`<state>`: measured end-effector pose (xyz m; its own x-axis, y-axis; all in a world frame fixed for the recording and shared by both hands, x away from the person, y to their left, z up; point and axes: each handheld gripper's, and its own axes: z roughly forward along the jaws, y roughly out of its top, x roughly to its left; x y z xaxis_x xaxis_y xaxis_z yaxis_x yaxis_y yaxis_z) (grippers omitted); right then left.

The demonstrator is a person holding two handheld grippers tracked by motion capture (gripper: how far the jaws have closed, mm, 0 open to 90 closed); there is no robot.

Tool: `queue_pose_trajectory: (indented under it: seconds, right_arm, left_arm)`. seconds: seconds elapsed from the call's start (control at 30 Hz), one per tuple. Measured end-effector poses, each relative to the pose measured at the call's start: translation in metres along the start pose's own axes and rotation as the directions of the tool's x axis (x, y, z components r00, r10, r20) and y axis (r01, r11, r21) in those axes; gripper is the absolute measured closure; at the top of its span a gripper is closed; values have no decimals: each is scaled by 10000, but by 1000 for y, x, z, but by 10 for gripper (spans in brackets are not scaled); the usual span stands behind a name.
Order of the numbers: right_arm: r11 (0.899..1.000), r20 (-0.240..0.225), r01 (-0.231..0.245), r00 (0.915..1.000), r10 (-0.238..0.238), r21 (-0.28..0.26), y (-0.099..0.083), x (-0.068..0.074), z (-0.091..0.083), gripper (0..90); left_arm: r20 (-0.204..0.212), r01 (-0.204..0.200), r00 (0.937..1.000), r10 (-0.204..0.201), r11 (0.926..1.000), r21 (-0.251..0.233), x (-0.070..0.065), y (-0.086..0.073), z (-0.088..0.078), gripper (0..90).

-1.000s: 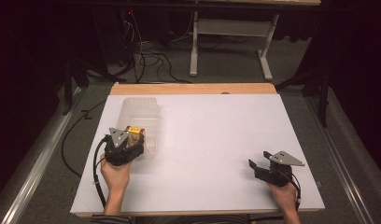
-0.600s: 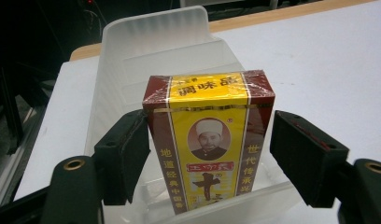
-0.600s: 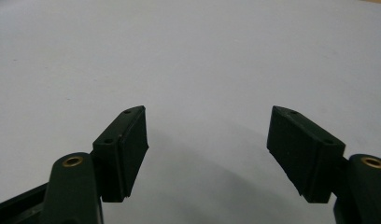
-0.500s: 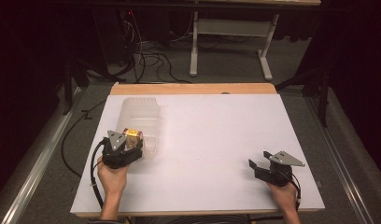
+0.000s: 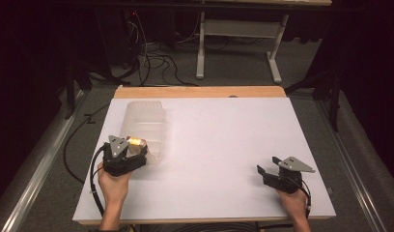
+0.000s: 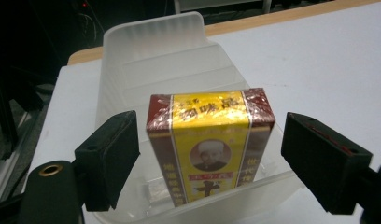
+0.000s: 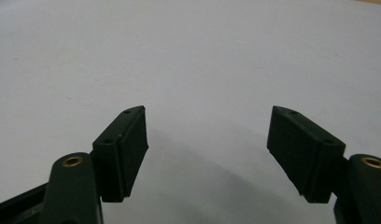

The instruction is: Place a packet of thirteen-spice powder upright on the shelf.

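Since a second ago the left tool [image 5: 137,153] has pulled back a little toward the person, and its jaws have just been opening: the box [image 6: 211,140] that they clasped now stands free between them, a gap showing on either side in the left gripper view. The right tool [image 5: 263,173] has not moved; its jaws stand wide apart over bare white surface with nothing between them.

White sheeting covers the table [image 5: 224,145], leaving a strip of bare wood along the far edge. Around it the room is dark. Grey floor lies beyond, with black cables [image 5: 151,60] trailing across it and the white legs of another stand [image 5: 236,36] behind them. A metal rail [image 5: 35,169] runs along the floor at the left.

On the table's left half lies a clear plastic bin [image 5: 146,121], long and shallow, its rounded end toward the far edge. The box stands upright at the bin's near end, inside its low wall. It is yellow and dark red, wrapped in shiny film, with printed characters and a small portrait on its front. The rest of the bin holds nothing that can be made out. The right tool sits near the table's front right corner, well apart from the bin.
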<state>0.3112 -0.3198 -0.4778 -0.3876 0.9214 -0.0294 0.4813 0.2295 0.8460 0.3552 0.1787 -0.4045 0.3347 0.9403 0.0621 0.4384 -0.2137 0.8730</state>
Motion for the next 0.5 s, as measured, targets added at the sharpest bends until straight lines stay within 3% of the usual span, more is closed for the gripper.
queue_pose_trajectory:
  seconds: [0.27,0.5]
  right_arm:
    - [10000,-28,-65,10000,65,10,0,0,0,290]
    - [9999,-49,-153,9999,153,8,0,0,0,290]
  left_arm:
    - [-49,-5,10000,3,9995,-322,-1,4,-10,197]
    - [110,-282,9995,288,9984,-490,-11,11,-13,197]
